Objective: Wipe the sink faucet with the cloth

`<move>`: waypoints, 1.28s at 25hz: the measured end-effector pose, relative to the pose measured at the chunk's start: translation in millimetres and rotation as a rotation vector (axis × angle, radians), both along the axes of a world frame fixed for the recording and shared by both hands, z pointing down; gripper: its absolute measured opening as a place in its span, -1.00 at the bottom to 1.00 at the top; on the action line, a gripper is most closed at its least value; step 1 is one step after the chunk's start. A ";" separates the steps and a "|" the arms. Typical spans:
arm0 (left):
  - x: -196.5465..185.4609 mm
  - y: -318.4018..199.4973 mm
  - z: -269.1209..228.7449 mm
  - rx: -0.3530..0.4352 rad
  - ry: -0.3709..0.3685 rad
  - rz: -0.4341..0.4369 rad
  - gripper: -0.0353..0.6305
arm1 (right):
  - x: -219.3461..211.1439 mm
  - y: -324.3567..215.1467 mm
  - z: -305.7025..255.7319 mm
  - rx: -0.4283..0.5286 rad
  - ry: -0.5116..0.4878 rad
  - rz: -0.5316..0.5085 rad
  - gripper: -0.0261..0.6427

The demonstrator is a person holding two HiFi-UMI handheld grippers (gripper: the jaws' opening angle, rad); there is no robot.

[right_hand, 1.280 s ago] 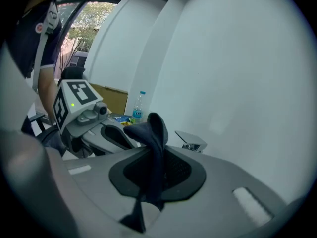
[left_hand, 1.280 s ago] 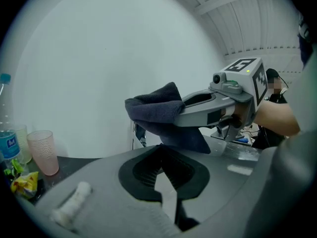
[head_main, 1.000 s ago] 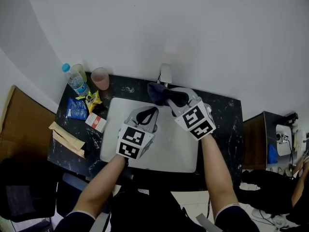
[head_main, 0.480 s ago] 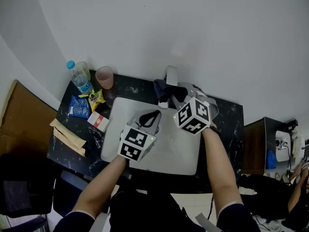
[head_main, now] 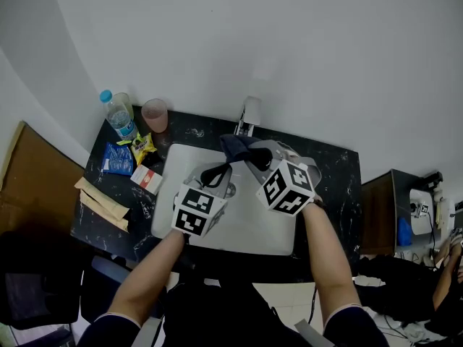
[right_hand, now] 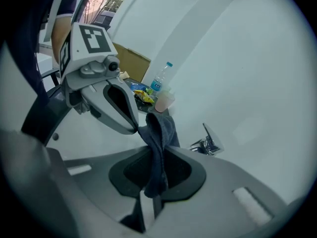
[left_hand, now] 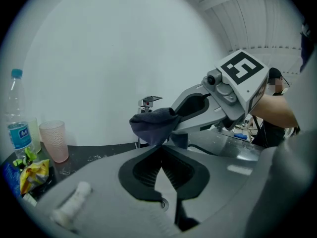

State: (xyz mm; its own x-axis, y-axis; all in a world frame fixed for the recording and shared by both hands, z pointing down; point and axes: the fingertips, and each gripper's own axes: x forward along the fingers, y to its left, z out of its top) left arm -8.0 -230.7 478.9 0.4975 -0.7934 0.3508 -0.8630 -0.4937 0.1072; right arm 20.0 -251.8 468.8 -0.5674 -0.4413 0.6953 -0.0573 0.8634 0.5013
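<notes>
Right gripper (right_hand: pixel 156 158) is clamped on the dark blue cloth (right_hand: pixel 160 132), which runs up from between its jaws. Left gripper (left_hand: pixel 161 151) has its jaws together, tips touching the cloth's lower edge; a pinch cannot be confirmed. In the head view the cloth sits at centre frame over the back of the sink (head_main: pixel 249 231), just below the chrome faucet (head_main: pixel 250 113).

No wording can be read anywhere in view. Your water bottle (head_main: pixel 116 118) wears a blue label whose white mark is too small to make out. Print on the blue packet (head_main: pixel 114 160), yellow packet (head_main: pixel 142 147) and red-and-white box (head_main: pixel 147 181) is illegible. Your left marker cube (head_main: pixel 194 212) and right marker cube (head_main: pixel 287 186) show only black-and-white square patterns.
</notes>
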 end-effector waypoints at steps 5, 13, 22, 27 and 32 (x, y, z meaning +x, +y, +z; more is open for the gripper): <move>-5.9 5.1 6.2 -0.016 -0.017 0.008 -0.89 | -0.1 29.1 -1.7 -0.100 -0.047 -0.030 -0.77; -24.1 8.4 25.8 -0.071 -0.033 -0.025 -0.89 | 43.5 10.8 -6.0 -0.302 -0.457 0.249 -0.77; -22.2 5.2 30.0 -0.095 -0.092 0.005 -0.89 | 76.2 -111.5 48.1 -0.595 -0.810 0.866 -0.77; -14.6 7.6 34.5 -0.108 -0.087 0.020 -0.89 | 45.1 -130.2 72.4 -0.816 -0.851 0.901 -0.77; -14.7 7.7 35.8 -0.111 -0.084 0.030 -0.89 | 32.6 -127.2 49.8 -0.941 -1.022 0.796 -0.77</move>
